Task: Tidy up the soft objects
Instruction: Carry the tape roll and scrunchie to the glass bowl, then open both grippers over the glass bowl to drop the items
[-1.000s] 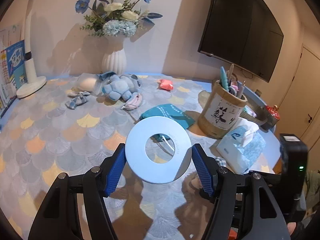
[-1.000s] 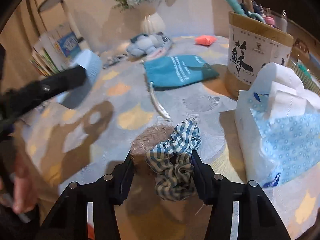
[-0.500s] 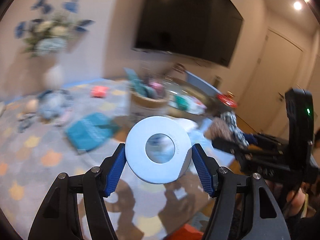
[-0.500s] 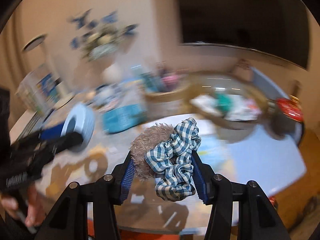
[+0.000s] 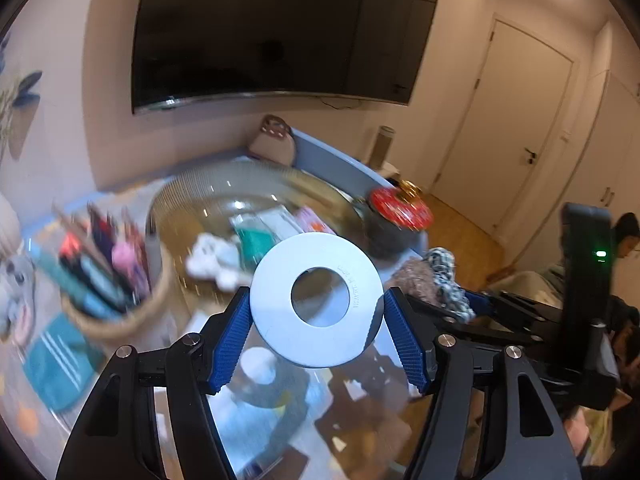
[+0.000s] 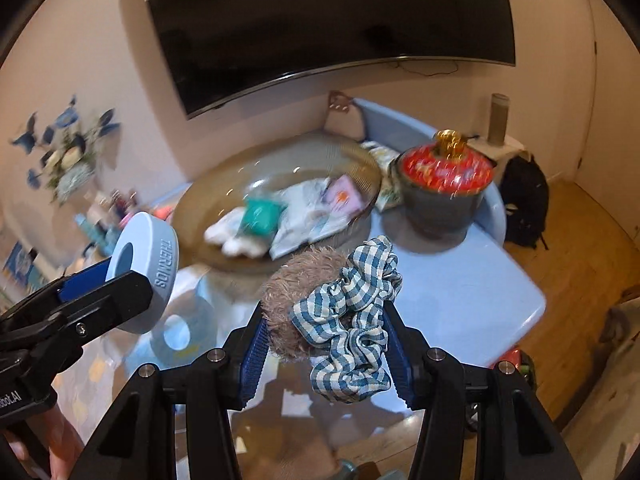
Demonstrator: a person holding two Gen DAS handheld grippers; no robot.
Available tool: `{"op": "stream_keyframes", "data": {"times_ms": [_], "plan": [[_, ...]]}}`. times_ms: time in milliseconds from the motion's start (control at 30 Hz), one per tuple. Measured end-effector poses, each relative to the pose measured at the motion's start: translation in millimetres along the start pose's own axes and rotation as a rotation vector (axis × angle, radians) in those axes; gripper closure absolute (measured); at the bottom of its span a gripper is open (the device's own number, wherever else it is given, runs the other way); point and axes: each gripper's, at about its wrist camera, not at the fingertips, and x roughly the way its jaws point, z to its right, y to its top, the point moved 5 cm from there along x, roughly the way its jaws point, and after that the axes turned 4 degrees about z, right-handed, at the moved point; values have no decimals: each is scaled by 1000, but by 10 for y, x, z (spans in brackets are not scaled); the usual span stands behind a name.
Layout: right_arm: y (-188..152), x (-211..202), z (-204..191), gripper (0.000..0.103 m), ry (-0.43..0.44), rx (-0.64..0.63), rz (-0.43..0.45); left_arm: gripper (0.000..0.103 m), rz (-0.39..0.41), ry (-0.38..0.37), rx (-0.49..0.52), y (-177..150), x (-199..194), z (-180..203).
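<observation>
Behind the blue surface (image 6: 460, 280) hung a wall television (image 6: 320, 20). Left tool (image 5: 316, 320) pinched a pale-blue ring (image 5: 316, 300) above it; right tool (image 6: 324, 328) pinched a gingham scrunchie (image 6: 352, 320) and fuzzy scrunchie (image 6: 296, 284), near a bowl (image 6: 200, 200).

Both wrist views downward over shared bowl (image 5: 208, 188)

Matt ring (image 5: 316, 300), gingham cloth scrunchie (image 6: 352, 320)

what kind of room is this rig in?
Most likely a living room in a home. A large wall-mounted TV, a wood floor with interior doors, and a table cluttered with a glass bowl of household odds and ends.
</observation>
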Motion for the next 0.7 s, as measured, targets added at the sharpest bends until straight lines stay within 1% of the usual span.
{"op": "stream_keyframes", "data": {"times_ms": [67,133,200,267,367,433,500,533,567,633,700], "plan": [[139,40,-16,51,14,0,10,39,5,40,0,163,76,-53],[355,106,-83,51,23,-16,32,39,14,74,-15,339,159,-130],[555,191,-131,51,6,-30,52,39,16,75,-64,509,238,-245],[771,325,-137,51,-8,-17,60,39,12,81,-111,632,321,-366],[1013,570,-132,51,-19,17,29,38,26,106,-170,796,450,-556],[1188,739,-142,50,1,39,22,37,35,93,-193,886,553,-609],[1331,899,-156,37,2,45,20,34,20,71,-207,943,657,-649],[1387,988,-169,36,13,45,13,31,2,60,-215,958,710,-672],[1422,1054,-176,36,27,45,2,24,-4,61,-226,957,709,-694],[1425,1160,-178,36,21,41,-35,22,9,51,-256,953,677,-736],[1363,1142,-164,36,27,44,-45,22,14,13,-272,920,607,-742]]}}
